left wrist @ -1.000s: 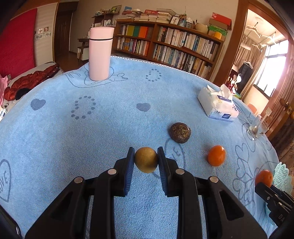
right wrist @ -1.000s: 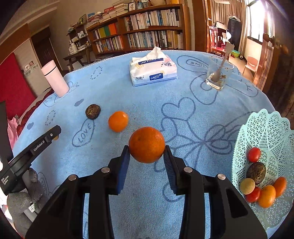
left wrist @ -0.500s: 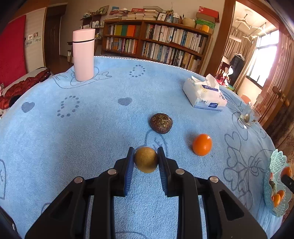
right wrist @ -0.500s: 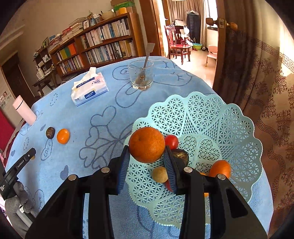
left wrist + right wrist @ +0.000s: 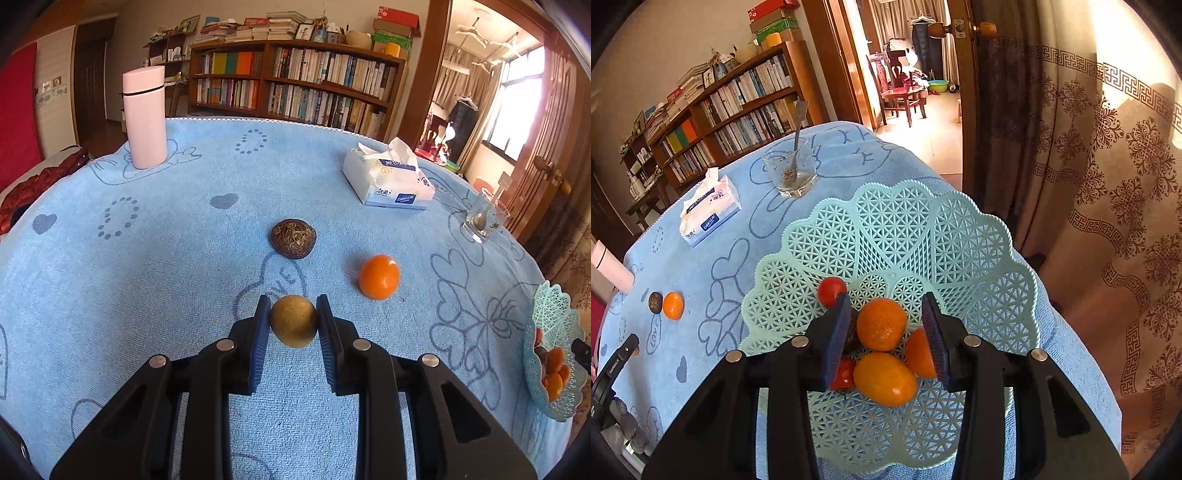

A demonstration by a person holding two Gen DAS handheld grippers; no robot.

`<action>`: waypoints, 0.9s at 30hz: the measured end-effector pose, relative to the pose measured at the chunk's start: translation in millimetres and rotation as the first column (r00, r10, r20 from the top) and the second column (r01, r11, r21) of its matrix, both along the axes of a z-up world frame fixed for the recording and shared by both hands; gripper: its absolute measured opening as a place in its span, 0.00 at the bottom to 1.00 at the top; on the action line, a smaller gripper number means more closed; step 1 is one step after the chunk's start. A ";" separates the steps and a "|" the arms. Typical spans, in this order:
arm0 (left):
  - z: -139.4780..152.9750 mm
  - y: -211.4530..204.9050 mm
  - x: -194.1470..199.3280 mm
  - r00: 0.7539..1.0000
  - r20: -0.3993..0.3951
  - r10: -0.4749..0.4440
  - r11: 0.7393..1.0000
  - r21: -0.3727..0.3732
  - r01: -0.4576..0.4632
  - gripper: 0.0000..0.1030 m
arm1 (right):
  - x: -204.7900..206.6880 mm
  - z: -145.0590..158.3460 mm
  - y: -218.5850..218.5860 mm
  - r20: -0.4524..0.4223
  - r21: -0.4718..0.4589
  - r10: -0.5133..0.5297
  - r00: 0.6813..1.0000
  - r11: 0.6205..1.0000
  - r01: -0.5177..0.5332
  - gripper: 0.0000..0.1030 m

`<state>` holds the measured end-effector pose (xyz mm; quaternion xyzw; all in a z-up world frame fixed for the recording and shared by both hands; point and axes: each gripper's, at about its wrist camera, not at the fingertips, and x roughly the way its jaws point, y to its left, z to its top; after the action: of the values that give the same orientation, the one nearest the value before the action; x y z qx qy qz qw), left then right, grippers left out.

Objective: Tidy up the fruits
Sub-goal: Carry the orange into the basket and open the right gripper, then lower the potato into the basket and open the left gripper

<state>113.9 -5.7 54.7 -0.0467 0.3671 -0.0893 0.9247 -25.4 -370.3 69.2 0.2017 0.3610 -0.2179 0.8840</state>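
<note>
Right claw (image 5: 886, 328) hangs over the teal basket (image 5: 964, 236), jaws opening. The round orange (image 5: 882, 324) sits between the pads with a gap on both sides, so it is let go, resting on the fruit heap in the basket's middle. Around it in the basket: a red tomato (image 5: 831, 291) on the far left side, a larger orange fruit (image 5: 885, 378) nearer the camera, another orange piece partly hidden behind the right pad.

Left claw (image 5: 293, 320) is clamped on a small yellow-brown fruit (image 5: 293, 320), held above the blue cloth of the bench (image 5: 147, 277), well apart from the basket, which shows only at the right edge of the left view.

Still out on the bench, far from the basket: a dark wrinkled fruit (image 5: 293, 238) and a small orange (image 5: 379, 276) beside it.

Risks, as judged from here:
- The released orange rests on top of round fruit, so it may roll off the heap as the pads clear.
- Pulling the right claw back low could clip the tomato or drag the basket, which sits near the bench edge by the curtain.
- The left claw's fruit is small and round, so a tilt en route to the basket could let it slip.
- The glass with a spoon (image 5: 790, 171) stands just beyond the basket; a wide swing could knock it.
</note>
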 end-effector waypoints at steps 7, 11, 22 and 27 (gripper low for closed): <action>10.2 -12.9 -9.5 0.999 0.016 -0.045 0.999 -0.013 0.045 0.25 | -14.7 7.9 -0.2 0.039 -0.027 -0.020 0.999 0.999 0.021 0.40; 15.4 -29.6 -17.4 0.995 0.017 -0.101 0.995 -0.021 0.102 0.25 | -31.7 24.5 8.8 0.111 -0.134 -0.063 0.992 0.988 0.077 0.58; 25.5 -93.3 -41.8 0.961 0.002 -0.275 0.960 -0.046 0.275 0.25 | -56.0 32.2 8.8 0.234 -0.189 -0.070 0.970 0.975 0.116 0.88; 25.9 -126.2 -48.6 0.935 -0.012 -0.354 0.933 -0.065 0.353 0.25 | -56.2 20.5 -3.4 0.222 -0.142 -0.074 0.972 0.984 0.107 0.88</action>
<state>65.4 -132.0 80.5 -0.0093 0.3773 -0.2649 0.8873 -81.7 -373.7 89.7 0.1722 0.2353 -0.2618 0.9200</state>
